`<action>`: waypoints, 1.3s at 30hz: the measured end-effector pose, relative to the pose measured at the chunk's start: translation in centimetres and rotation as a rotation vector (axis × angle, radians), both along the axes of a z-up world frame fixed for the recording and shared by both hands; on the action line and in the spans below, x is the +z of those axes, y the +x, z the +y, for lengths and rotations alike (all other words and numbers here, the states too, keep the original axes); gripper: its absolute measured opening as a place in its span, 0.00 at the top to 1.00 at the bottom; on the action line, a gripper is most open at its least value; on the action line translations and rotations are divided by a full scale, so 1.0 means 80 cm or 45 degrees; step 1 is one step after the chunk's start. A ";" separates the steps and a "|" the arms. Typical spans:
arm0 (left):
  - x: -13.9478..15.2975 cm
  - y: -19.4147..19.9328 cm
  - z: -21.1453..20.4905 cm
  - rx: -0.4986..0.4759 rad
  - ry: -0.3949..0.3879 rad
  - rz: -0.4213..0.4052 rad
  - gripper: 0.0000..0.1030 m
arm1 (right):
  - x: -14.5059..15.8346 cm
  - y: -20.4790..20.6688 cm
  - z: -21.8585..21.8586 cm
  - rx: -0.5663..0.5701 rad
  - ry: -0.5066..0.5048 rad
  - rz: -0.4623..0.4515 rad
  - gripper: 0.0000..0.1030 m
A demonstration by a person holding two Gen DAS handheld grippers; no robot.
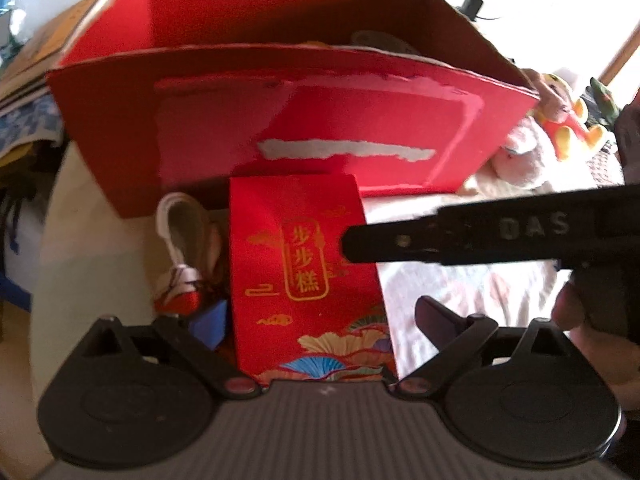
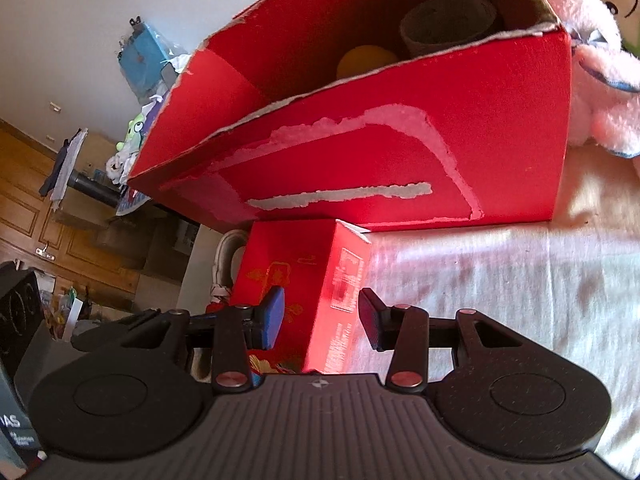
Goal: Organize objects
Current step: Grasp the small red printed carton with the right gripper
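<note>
The small red box (image 1: 308, 276) reads "步步糕"; the right tool (image 1: 536, 226) reads "DAS".

- The small box (image 2: 308, 300) stands upright right in front of the big open box (image 2: 400, 152), close against its front wall.
- Inside the big box there's a ball (image 2: 366, 62) with a round pot (image 2: 448, 26) beside it on the right.
- A tasselled ornament (image 1: 180, 256) sits just left of the small box, touching it or near enough.
- Plush toys (image 2: 596, 80) are piled at the big box's right end, against its side.
- Everything's on a cloth-covered surface (image 2: 500, 288).
- The right gripper (image 2: 322, 318) has a finger on either side of the small box.
</note>
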State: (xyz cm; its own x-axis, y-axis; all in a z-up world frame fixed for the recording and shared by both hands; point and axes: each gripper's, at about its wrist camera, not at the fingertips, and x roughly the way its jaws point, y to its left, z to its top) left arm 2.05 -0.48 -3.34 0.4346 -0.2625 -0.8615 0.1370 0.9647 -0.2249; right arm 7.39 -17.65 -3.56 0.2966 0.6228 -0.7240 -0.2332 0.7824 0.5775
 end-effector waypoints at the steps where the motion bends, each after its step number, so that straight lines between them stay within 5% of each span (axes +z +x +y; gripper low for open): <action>1: -0.001 0.001 -0.005 -0.023 -0.004 0.001 0.07 | -0.001 0.000 -0.001 -0.004 0.000 0.007 0.56; 17: -0.023 0.033 -0.075 -0.237 0.072 0.044 0.03 | -0.015 -0.012 -0.073 -0.208 -0.009 0.099 0.46; 24: -0.037 0.026 -0.109 -0.341 0.275 -0.014 0.05 | -0.019 -0.014 -0.070 -0.160 -0.002 0.089 0.48; 33: -0.030 0.028 -0.111 -0.364 0.260 -0.005 0.08 | -0.018 -0.009 -0.066 -0.147 -0.011 0.066 0.50; 39: -0.011 0.024 -0.129 -0.512 0.242 -0.028 0.08 | 0.000 -0.025 -0.093 -0.181 -0.001 0.049 0.50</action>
